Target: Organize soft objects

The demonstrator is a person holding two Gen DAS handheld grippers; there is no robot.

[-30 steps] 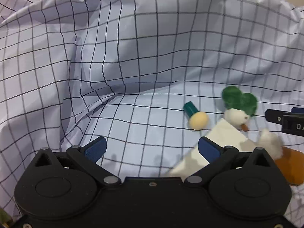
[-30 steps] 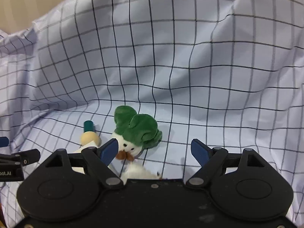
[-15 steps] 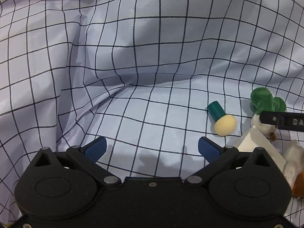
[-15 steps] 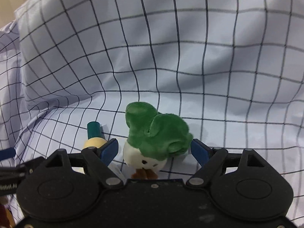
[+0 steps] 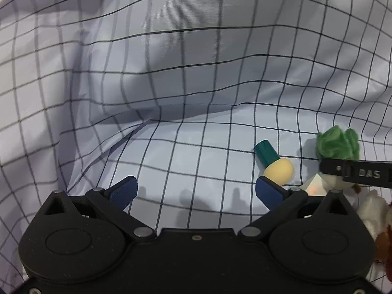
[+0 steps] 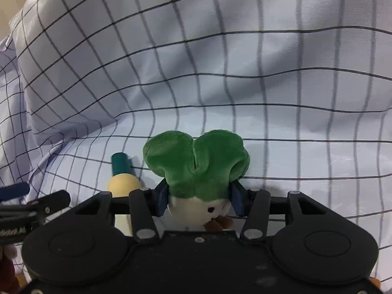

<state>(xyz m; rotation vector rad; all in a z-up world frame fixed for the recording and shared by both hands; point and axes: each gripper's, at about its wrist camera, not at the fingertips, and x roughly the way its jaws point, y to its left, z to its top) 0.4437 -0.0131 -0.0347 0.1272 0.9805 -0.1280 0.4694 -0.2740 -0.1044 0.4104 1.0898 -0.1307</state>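
Note:
A plush with a green leafy top and a white face [image 6: 196,164] lies on the checked cloth [image 6: 220,61]. My right gripper [image 6: 199,201] has its jaws closing, and both blue pads press on the plush's sides. In the left wrist view the same plush [image 5: 338,144] sits at the far right behind the right gripper's black finger [image 5: 355,171]. A toy with a teal stem and a cream cap [image 5: 274,164] lies just left of the plush. My left gripper [image 5: 196,191] is open over bare cloth, its right pad close to the cream cap.
A white card or box [image 5: 314,183] lies under the plush. Another white and brown furry toy [image 5: 372,210] sits at the right edge. The checked cloth [image 5: 171,73] rises in folds behind and to the left.
My right gripper came down over the green-topped plush and its jaws closed onto it. My left gripper moved lower and leftward, so the toys now sit further right in its view.

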